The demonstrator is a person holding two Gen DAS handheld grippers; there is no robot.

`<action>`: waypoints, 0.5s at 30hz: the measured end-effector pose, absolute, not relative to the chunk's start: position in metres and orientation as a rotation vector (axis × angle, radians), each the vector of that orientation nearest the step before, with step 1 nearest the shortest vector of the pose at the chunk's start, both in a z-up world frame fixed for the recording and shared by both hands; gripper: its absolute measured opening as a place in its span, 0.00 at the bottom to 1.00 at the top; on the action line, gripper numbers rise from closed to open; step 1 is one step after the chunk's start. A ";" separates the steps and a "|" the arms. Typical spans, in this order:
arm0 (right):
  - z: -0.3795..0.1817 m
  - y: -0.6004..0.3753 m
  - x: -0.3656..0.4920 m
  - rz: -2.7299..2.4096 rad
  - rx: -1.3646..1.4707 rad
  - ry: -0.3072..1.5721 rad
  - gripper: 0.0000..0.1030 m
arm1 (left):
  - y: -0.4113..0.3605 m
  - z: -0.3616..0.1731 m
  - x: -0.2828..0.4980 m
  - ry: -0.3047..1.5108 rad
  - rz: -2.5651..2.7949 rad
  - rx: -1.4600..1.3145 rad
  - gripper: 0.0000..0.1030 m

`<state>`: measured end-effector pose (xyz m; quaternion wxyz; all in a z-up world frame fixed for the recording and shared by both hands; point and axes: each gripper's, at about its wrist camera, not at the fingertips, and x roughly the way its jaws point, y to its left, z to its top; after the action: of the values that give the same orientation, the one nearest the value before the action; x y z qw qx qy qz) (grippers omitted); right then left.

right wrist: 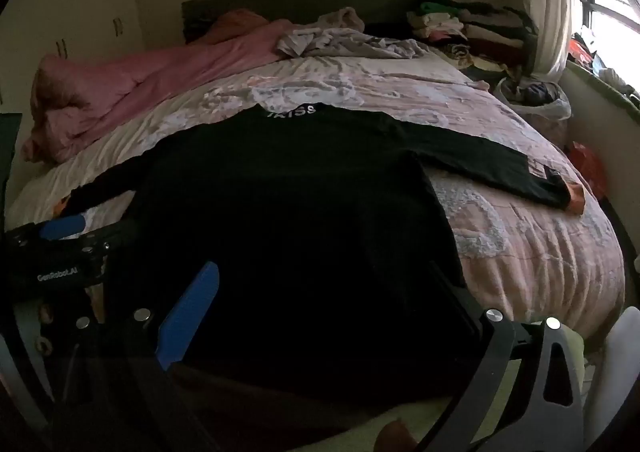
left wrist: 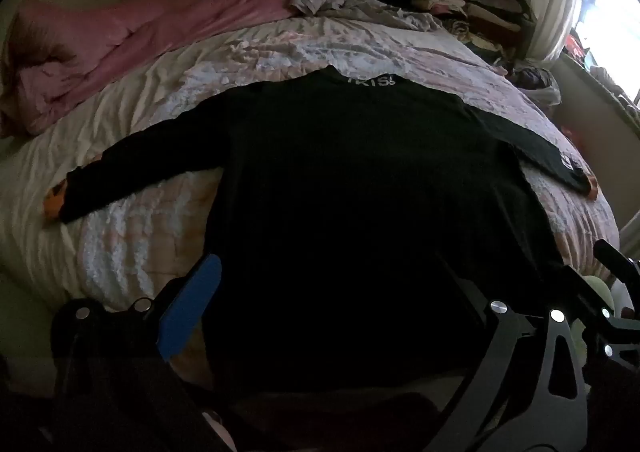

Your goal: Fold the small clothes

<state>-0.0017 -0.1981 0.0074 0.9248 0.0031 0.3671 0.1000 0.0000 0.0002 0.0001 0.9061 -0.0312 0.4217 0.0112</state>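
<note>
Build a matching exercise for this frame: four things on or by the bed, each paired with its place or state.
Things:
1. black top
2. pink blanket
3. folded stack
4. left tongs

Places or states:
A. bunched along the bed's left side
B. open, above the hem
C. piled at the headboard's right
D. spread flat, sleeves out

Pairs: 1-D, 2-A, 3-C, 4-B

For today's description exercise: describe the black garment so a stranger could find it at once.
Start at the wide bed with the pinkish quilt. Spread flat across its near half lies the black long-sleeved top, sleeves outstretched. Unlike the crumpled pink bedding behind, it has white lettering at the collar and orange cuffs.
</note>
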 end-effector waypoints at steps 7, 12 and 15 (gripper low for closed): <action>0.011 -0.196 -0.004 0.217 -0.010 0.738 0.96 | 0.000 0.000 0.000 0.867 0.021 -0.064 0.91; 0.013 -0.189 -0.004 0.207 -0.041 0.730 0.96 | 0.000 0.000 0.000 0.867 0.021 -0.065 0.91; 0.013 -0.188 -0.003 0.208 -0.043 0.730 0.96 | 0.000 0.000 -0.001 0.865 0.023 -0.063 0.91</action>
<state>-0.0034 -0.1883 0.0133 0.9285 -0.0209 0.3565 0.1015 -0.0006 -0.0001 -0.0001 0.9075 -0.0305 0.4189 0.0114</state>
